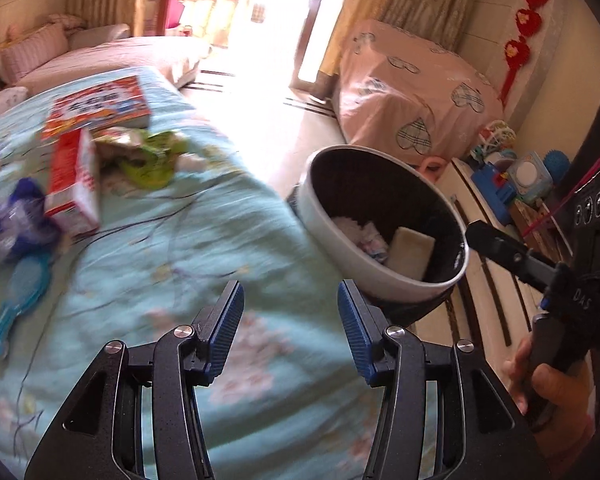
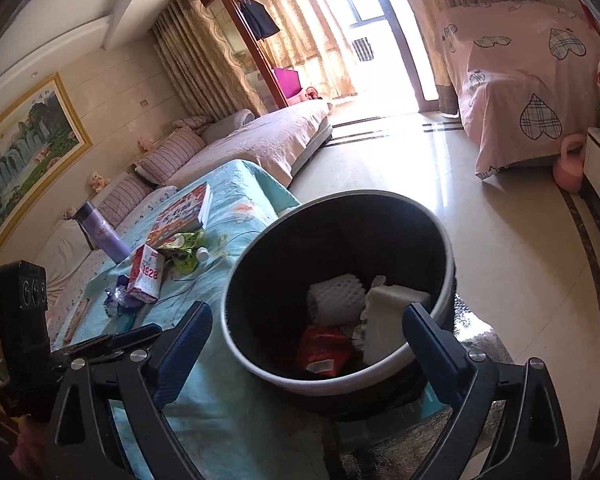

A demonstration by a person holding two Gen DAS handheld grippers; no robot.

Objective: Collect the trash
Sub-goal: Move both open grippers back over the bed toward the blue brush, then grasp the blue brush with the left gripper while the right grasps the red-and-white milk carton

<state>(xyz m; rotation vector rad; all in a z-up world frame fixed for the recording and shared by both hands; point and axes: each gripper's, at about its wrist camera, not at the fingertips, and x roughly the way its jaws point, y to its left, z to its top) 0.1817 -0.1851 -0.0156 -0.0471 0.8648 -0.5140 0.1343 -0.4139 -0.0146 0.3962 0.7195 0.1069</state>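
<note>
A round bin (image 1: 380,276) (image 2: 260,364) with a white rim and black inside stands beside the table's right edge. It holds a white foam net (image 2: 332,300), a white block (image 2: 384,320) and a red wrapper (image 2: 322,348). On the teal cloth lie a red-white carton (image 1: 74,184) (image 2: 146,276), a green wrapper (image 1: 152,156) (image 2: 184,254) and a blue wrapper (image 1: 12,220) (image 2: 118,298). My left gripper (image 1: 290,324) is open and empty above the cloth. My right gripper (image 2: 308,348) is open and empty over the bin; it also shows in the left wrist view (image 1: 500,248).
A picture book (image 1: 96,106) (image 2: 182,214), a purple flask (image 2: 100,232) and a blue hairbrush (image 1: 16,304) are on the teal-covered table (image 1: 204,248). A pink sofa (image 2: 252,140) stands behind. A pink-draped piece of furniture (image 1: 412,92) and a toy shelf (image 1: 512,184) are at the right.
</note>
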